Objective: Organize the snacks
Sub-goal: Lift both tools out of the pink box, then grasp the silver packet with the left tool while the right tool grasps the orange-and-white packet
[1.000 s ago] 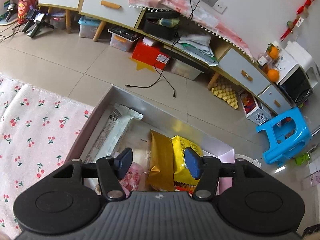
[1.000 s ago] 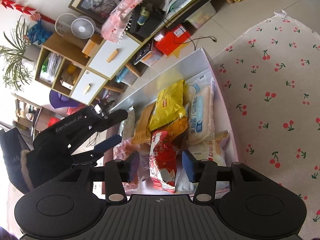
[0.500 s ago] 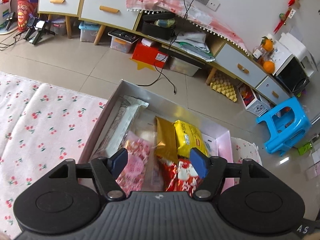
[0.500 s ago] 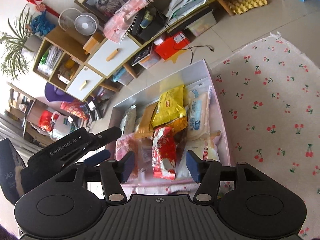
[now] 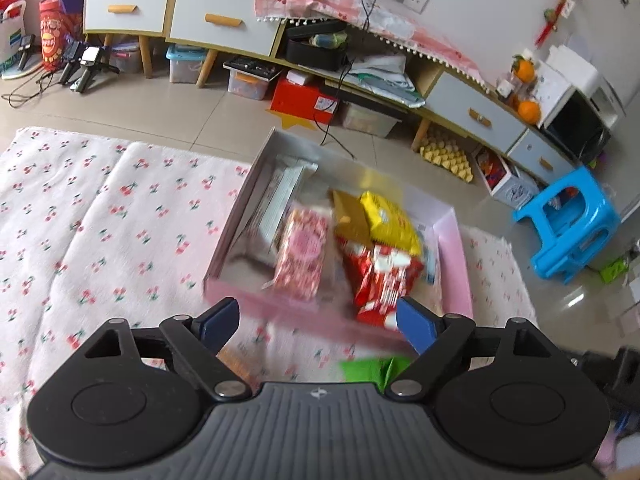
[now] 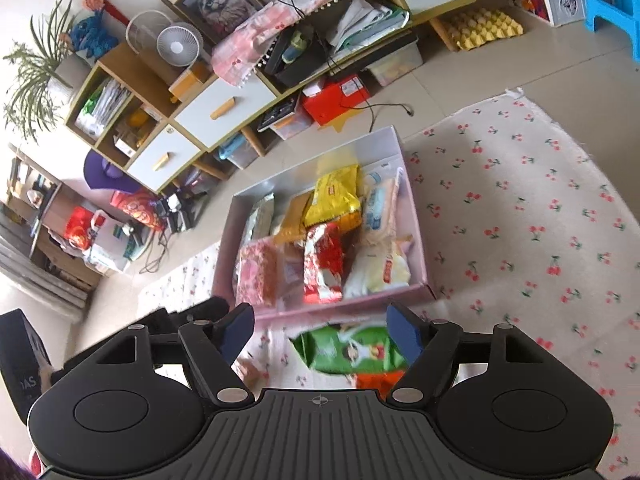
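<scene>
A pink box (image 5: pixel 454 264) (image 6: pixel 416 240) sits on the cherry-print cloth and holds several snack packets: a red one (image 5: pixel 384 276) (image 6: pixel 324 264), a yellow one (image 5: pixel 390 220) (image 6: pixel 334 196), a pink one (image 5: pixel 304 248) (image 6: pixel 258 272), a gold one (image 5: pixel 350 214) and white ones (image 6: pixel 380 216). A green packet (image 6: pixel 352 350) (image 5: pixel 372 368) lies on the cloth in front of the box, between my right gripper's fingers. My left gripper (image 5: pixel 318 324) and right gripper (image 6: pixel 320 330) are both open and empty, on the near side of the box.
The cherry-print cloth (image 5: pixel 100 220) (image 6: pixel 540 220) spreads left and right of the box. An orange packet (image 6: pixel 376 384) lies by the green one. A long sideboard with drawers (image 5: pixel 224 24) and floor clutter stands behind; a blue stool (image 5: pixel 568 220) stands at the right.
Both grippers have pulled back from over the box and opened wider. The whole box shows now, and the green packet on the cloth has come into view.
</scene>
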`<state>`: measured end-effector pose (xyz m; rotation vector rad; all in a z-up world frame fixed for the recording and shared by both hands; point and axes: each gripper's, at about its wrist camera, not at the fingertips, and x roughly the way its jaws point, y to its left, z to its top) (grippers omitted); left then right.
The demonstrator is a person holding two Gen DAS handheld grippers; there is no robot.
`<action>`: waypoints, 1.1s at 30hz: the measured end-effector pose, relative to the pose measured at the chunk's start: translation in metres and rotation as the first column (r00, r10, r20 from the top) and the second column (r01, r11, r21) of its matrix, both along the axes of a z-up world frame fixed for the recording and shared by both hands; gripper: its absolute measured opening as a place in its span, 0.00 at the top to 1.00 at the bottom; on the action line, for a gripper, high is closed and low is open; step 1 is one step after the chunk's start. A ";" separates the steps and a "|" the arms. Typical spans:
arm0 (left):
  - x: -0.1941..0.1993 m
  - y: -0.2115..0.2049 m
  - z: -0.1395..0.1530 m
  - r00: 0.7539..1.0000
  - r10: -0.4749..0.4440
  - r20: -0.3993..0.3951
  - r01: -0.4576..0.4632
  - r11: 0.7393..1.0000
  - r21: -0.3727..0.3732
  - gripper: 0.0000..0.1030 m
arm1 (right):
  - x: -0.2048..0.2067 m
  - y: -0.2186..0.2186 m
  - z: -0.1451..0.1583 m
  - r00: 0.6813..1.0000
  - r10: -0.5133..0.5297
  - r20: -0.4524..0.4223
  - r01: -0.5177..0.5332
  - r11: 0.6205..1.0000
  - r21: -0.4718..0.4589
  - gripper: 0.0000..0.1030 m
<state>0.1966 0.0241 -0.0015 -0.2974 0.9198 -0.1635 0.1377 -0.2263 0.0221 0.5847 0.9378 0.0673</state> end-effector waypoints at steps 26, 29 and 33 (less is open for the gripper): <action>-0.083 -0.018 -0.037 0.982 -0.191 -0.013 0.191 0.972 0.139 0.01 | -0.062 0.014 -0.028 0.997 0.076 -0.018 -0.078 0.938 -0.338 0.17; -0.093 -0.028 -0.037 0.963 -0.270 0.010 0.265 0.950 0.167 0.01 | -0.063 0.015 -0.032 0.996 0.089 -0.027 -0.093 0.943 -0.320 0.17; -0.104 -0.038 -0.039 0.941 -0.339 0.012 0.333 0.930 0.154 0.01 | -0.066 0.013 -0.039 0.998 0.052 -0.048 -0.064 0.949 -0.308 0.17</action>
